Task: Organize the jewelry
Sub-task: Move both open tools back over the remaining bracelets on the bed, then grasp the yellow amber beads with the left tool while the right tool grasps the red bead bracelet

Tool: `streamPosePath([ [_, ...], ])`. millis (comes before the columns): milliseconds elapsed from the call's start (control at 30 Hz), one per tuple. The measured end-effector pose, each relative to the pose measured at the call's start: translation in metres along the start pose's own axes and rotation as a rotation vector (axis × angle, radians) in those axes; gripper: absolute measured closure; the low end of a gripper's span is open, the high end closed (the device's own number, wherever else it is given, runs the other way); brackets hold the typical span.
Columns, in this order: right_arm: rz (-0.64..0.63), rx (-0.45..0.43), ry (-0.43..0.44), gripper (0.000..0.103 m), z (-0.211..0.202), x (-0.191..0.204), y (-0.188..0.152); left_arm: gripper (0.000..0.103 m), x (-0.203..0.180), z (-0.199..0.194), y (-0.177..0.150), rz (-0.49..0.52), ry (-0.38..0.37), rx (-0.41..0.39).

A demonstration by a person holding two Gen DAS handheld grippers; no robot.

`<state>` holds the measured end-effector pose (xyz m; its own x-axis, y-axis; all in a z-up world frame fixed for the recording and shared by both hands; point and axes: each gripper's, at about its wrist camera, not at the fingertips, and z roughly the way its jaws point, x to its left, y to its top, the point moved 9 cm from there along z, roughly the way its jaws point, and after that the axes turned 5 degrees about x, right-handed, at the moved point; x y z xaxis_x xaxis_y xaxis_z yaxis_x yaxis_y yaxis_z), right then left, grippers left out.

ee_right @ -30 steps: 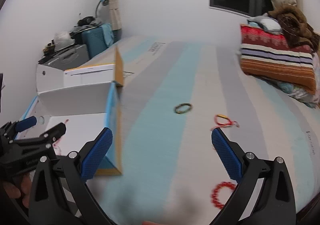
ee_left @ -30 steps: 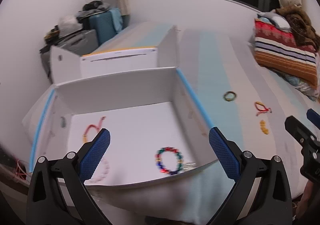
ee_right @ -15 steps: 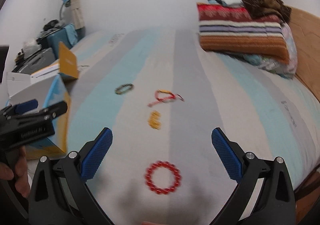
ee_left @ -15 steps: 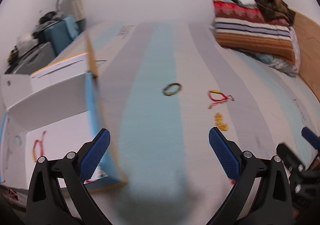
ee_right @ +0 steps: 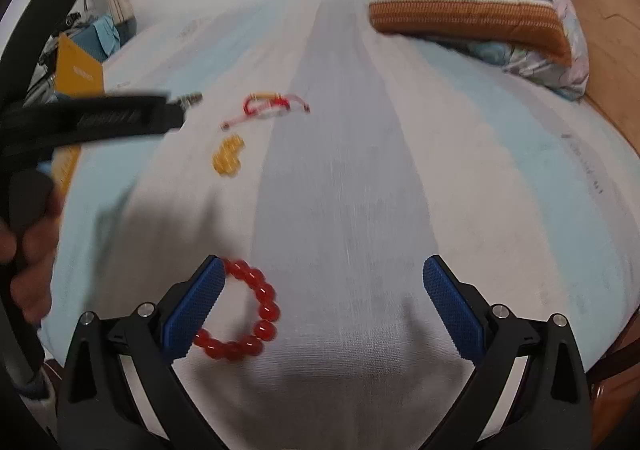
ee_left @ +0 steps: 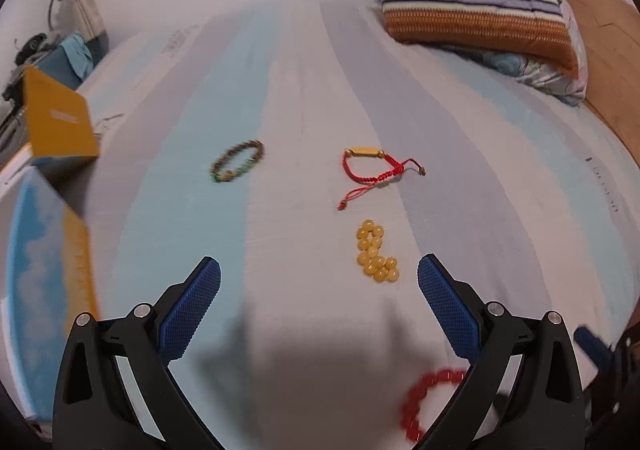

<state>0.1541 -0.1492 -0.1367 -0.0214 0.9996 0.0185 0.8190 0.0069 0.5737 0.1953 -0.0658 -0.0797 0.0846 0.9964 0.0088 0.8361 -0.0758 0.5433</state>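
Right wrist view: striped bed (ee_right: 360, 169) sheet, right gripper (ee_right: 320, 302) jaws wide open and empty, red bead bracelet (ee_right: 248, 314) lying flat by its left pad. I'd slide left, centre the ring, then pinch one side. Left gripper (ee_left: 320, 298), also open and empty, hovers near the yellow bead bracelet (ee_left: 376, 252).

Left gripper (ee_left: 319, 282) with two black angular arms, blue cross-hatched fingertip pads (ee_left: 192, 306), round silver screws along each arm — right gripper (ee_right: 323, 282) of the same build, black frame, blue textured pads (ee_right: 450, 306), silver screw heads, pale lettering on the left gripper's black body
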Motion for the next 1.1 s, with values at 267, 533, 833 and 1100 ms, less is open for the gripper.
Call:
streamPosePath([
  [267, -0.078, 0.061, -0.042, 0.008, 0.034, 0.005, -0.022, 0.006, -0.015, 0.062, 0.001, 0.015, 0.007, 0.073],
  [533, -0.089, 0.083, 0.011, 0.026, 0.036, 0.015, -0.028, 0.020, -0.015, 0.079, 0.001, 0.006, 0.012, 0.096],
  [833, -0.139, 0.066, 0.029, 0.060, 0.030, 0.032, -0.032, 0.068, -0.021, 0.071, -0.005, 0.036, 0.033, 0.103],
  [1100, -0.080, 0.013, 0.069, 0.089, 0.019, 0.023, -0.025, 0.094, -0.017, 0.061, -0.003, 0.016, 0.005, 0.080],
])
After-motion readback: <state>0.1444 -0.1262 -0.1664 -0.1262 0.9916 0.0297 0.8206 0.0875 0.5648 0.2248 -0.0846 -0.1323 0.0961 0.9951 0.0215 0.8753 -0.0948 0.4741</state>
